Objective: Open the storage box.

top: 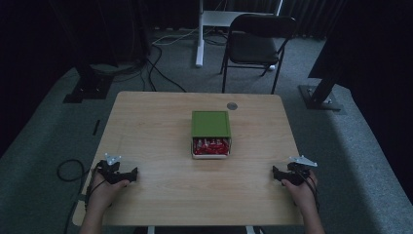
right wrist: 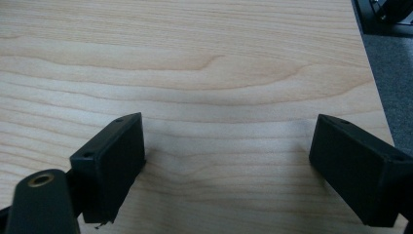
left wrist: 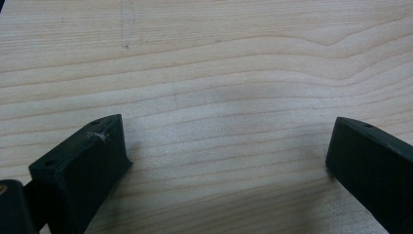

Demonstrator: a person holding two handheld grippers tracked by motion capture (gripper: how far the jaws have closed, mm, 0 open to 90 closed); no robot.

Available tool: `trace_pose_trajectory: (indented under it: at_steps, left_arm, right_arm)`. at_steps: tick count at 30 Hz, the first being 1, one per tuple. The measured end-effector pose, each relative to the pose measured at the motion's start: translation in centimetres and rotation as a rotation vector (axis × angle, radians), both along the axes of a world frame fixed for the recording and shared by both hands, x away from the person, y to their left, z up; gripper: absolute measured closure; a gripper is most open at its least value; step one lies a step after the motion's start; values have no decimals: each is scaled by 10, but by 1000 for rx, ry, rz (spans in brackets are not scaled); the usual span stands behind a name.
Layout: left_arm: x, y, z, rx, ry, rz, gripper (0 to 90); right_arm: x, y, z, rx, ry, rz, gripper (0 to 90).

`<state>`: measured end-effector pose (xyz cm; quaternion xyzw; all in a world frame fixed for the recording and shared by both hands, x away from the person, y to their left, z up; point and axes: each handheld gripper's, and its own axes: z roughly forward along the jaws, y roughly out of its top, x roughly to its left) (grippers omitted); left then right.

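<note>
A white box (top: 211, 148) of red-wrapped items stands at the middle of the wooden table (top: 156, 136), its green lid (top: 210, 123) slid back so the front part lies uncovered. My left gripper (top: 131, 174) rests near the table's front left, held by a hand, jaws wide apart. In the left gripper view the left gripper (left wrist: 226, 146) has only bare wood between its jaws. My right gripper (top: 276, 173) rests at the front right, open too. In the right gripper view the right gripper (right wrist: 229, 141) frames bare tabletop.
A black folding chair (top: 258, 41) and a white desk leg (top: 199, 34) stand beyond the table's far edge. Black stands (top: 321, 92) and cables (top: 146, 63) lie on the grey carpet at both sides. A small round grey disc (top: 232, 106) sits in the tabletop behind the box.
</note>
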<state>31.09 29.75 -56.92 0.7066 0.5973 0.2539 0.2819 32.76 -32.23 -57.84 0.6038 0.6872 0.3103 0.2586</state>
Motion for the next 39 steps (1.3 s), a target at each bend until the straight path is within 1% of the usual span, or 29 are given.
trace_pose_trajectory:
  at_steps: [10,14,15,17,19,21,23,25,29,32,34,35,36,39]
  left_arm:
    - [0,0,0,-1,-1,0,21]
    - [-2,-3,0,3,-1,-24,21]
    - [-2,-4,0,10,-5,-25,21]
    - [-3,-6,1,48,-25,-50,22]
    - [-3,-9,2,74,-28,-61,22]
    - [-4,-14,4,86,-33,-93,22]
    - [-4,-20,6,95,-37,-110,22]
    - [-5,-26,7,120,-40,-131,21]
    - [-5,-37,9,147,-54,-160,22]
    - [-6,-45,11,184,-70,-178,21]
    - [-7,-50,13,200,-76,-191,21]
    - [-7,-50,13,200,-76,-191,22]
    - [-8,-54,14,209,-86,-204,22]
    - [-9,-60,17,205,-93,-229,21]
  right_arm:
    - [0,0,0,0,0,0,124]
    - [0,0,0,0,0,0,124]
    - [0,0,0,0,0,0,125]
    - [0,0,0,0,0,0,125]
    - [0,0,0,0,0,0,124]
    - [0,0,0,0,0,0,124]
    - [0,0,0,0,0,0,124]
    - [0,0,0,0,0,0,125]
    - [0,0,0,0,0,0,125]
    - [0,0,0,0,0,0,125]
    - [0,0,0,0,0,0,125]
    - [0,0,0,0,0,0,125]
    - [0,0,0,0,0,0,125]
    - [0,0,0,0,0,0,125]
